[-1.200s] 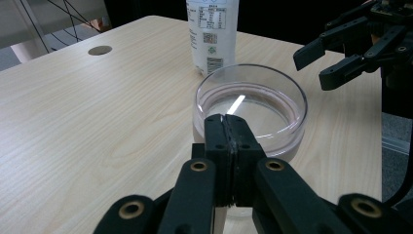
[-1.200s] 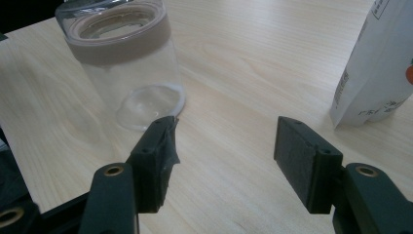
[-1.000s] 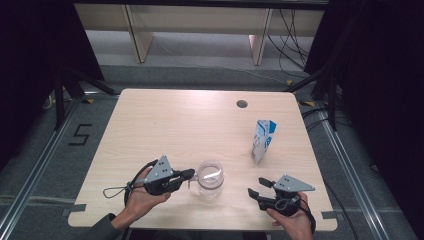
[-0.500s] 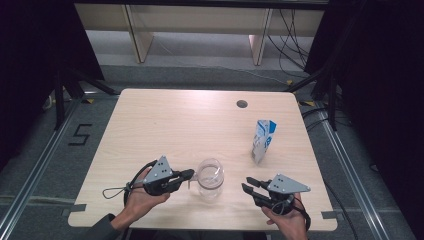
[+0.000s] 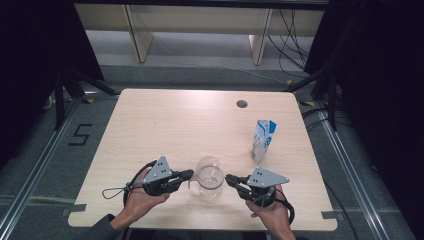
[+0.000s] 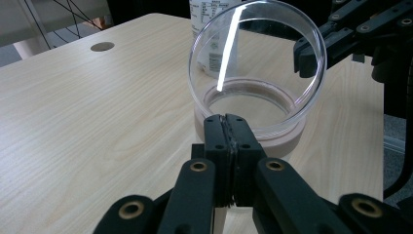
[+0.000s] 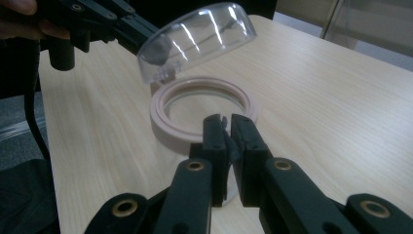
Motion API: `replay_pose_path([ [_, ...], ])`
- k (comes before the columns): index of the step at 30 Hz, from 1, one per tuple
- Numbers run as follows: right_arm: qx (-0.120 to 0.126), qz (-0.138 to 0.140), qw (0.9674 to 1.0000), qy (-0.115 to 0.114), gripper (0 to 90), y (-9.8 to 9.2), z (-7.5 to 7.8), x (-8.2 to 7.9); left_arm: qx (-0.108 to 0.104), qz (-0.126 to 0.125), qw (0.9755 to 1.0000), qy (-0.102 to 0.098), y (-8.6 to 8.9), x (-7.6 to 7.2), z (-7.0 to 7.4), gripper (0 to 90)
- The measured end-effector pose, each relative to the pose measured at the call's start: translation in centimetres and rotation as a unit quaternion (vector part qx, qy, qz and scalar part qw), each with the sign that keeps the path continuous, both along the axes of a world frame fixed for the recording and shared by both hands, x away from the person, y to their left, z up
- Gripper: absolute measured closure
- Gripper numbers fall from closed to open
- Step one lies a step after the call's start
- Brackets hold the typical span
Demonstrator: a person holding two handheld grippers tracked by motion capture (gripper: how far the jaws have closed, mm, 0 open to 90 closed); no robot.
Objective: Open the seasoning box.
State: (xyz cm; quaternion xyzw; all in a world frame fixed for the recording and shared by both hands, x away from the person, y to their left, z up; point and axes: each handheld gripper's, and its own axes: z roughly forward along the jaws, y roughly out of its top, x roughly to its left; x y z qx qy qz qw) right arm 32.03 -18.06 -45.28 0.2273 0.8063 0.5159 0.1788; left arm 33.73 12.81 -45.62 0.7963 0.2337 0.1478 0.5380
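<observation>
A round container with a pinkish base ring (image 7: pixel 202 114) sits near the front edge of the table (image 5: pixel 165 125), its clear domed lid (image 6: pixel 257 66) tipped up on the hinge side. The left hand-held gripper (image 5: pixel 186 174) has its jaws pressed together on the lid's small tab. The right hand-held gripper (image 5: pixel 231 179), just beside the container's other side, has just been closing; its jaws stand nearly together with nothing between them. A blue-and-white carton (image 5: pixel 262 140) stands farther back to the right.

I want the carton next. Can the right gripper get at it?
Probably yes: bare table lies between carton and right gripper, whose jaws have just been closing with nothing clearly between them.
</observation>
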Motion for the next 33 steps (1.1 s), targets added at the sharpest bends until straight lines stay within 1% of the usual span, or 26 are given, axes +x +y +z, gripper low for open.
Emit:
replay_pose_path([
  [1, 0.000, 0.000, 1.0000, 0.000, 85.7, 0.0, 0.0, 0.0, 0.000, 0.000, 1.0000, 0.000, 0.0, 0.0, 0.0, 88.0],
  [2, -0.001, -0.002, 1.0000, 0.009, 85.8, 0.4, 0.1, 0.1, 0.000, 0.000, 1.0000, 0.000, 0.0, 0.0, 0.0, 88.0],
  [4, -0.001, 0.001, 0.9999, 0.012, 85.8, 0.7, 0.0, 0.1, 0.000, 0.001, 1.0000, 0.000, 0.0, 0.0, 0.0, 87.9],
  [6, -0.002, 0.004, 1.0000, 0.004, 85.8, 1.0, 0.1, 0.4, 0.000, 0.002, 1.0000, -0.001, 0.0, 0.0, 0.0, 87.3],
  [7, -0.003, 0.009, 0.9999, 0.006, 85.8, 1.2, 0.2, 0.4, -0.002, 0.003, 1.0000, 0.000, 0.1, 0.0, 0.0, 86.3],
  [8, -0.002, 0.006, 1.0000, 0.000, 85.8, 1.3, 0.2, 0.5, -0.011, 0.000, 0.9999, 0.000, 0.1, 0.1, 0.0, 84.9],
  [9, -0.003, 0.006, 1.0000, 0.002, 86.2, 1.4, 0.4, 0.5, -0.011, -0.001, 0.9999, 0.003, 0.2, 0.2, 0.0, 83.0],
  [10, 0.000, 0.003, 1.0000, 0.000, 86.2, 1.5, 0.5, 0.4, -0.008, -0.003, 1.0000, 0.003, 0.3, 0.2, 0.0, 80.1],
  [11, 0.002, 0.006, 1.0000, -0.003, 86.3, 1.6, 0.6, 0.5, -0.011, 0.002, 0.9999, 0.007, 0.4, 0.1, 0.0, 76.6],
  [13, -0.003, 0.007, 1.0000, 0.000, 86.4, 1.5, 0.8, 0.5, -0.024, 0.005, 0.9996, 0.011, 0.9, 0.2, -0.2, 69.5],
  [14, -0.003, 0.008, 1.0000, 0.000, 86.4, 1.6, 0.8, 0.6, -0.029, 0.011, 0.9994, 0.015, 1.2, 0.1, -0.2, 64.3],
  [15, -0.002, 0.007, 1.0000, -0.001, 86.5, 1.6, 0.9, 0.6, -0.033, 0.009, 0.9992, 0.019, 1.5, 0.1, -0.2, 59.1],
  [16, 0.003, 0.005, 1.0000, -0.005, 86.6, 1.7, 0.8, 0.6, -0.034, 0.007, 0.9991, 0.023, 1.8, 0.1, -0.2, 49.5],
  [17, -0.001, 0.003, 1.0000, -0.006, 86.9, 1.6, 0.9, 0.6, -0.034, 0.012, 0.9991, 0.024, 2.1, -0.1, -0.2, 49.5],
  [18, -0.003, 0.006, 0.9999, -0.007, 87.2, 1.7, 1.0, 0.6, -0.039, 0.016, 0.9987, 0.026, 2.4, -0.3, -0.3, 45.8],
  [19, -0.002, 0.004, 0.9999, -0.015, 87.4, 1.8, 1.1, 0.6, -0.041, 0.018, 0.9986, 0.029, 2.8, -0.4, -0.3, 42.4],
  [20, -0.005, 0.011, 0.9998, -0.018, 87.6, 1.8, 1.3, 0.7, -0.037, 0.023, 0.9986, 0.029, 3.1, -0.5, -0.4, 39.4],
  [21, 0.000, 0.007, 0.9998, -0.017, 87.8, 2.0, 1.3, 0.6, -0.033, 0.031, 0.9985, 0.032, 3.4, -0.7, -0.5, 36.7],
  [22, -0.002, 0.011, 0.9997, -0.021, 88.1, 2.2, 1.5, 0.6, -0.037, 0.032, 0.9982, 0.036, 3.6, -0.8, -0.7, 34.2],
  [23, -0.004, 0.014, 0.9998, -0.017, 88.2, 2.3, 1.7, 0.5, -0.033, 0.035, 0.9982, 0.037, 3.9, -1.0, -0.8, 32.7],
  [26, -0.003, 0.017, 0.9996, -0.023, 88.4, 2.8, 2.0, 0.4, -0.031, 0.037, 0.9983, 0.033, 4.5, -1.2, -1.2, 30.0],
  [27, -0.006, 0.022, 0.9995, -0.023, 88.4, 2.9, 2.1, 0.4, -0.025, 0.037, 0.9983, 0.036, 4.6, -1.3, -1.2, 29.5],
  [29, 0.000, 0.017, 0.9995, -0.028, 88.4, 3.3, 2.2, 0.3, -0.012, 0.044, 0.9983, 0.035, 4.8, -1.4, -1.4, 29.1],
  [30, 0.000, 0.018, 0.9996, -0.023, 88.4, 3.4, 2.2, 0.2, -0.011, 0.044, 0.9984, 0.035, 4.8, -1.4, -1.6, 28.8],
  [31, -0.007, 0.023, 0.9993, -0.030, 88.4, 3.5, 2.3, 0.3, -0.008, 0.045, 0.9983, 0.036, 4.9, -1.4, -1.7, 28.5],
  [33, -0.004, 0.025, 0.9993, -0.029, 88.4, 3.8, 2.3, 0.3, -0.011, 0.043, 0.9982, 0.039, 4.9, -1.3, -1.9, 28.3],
])
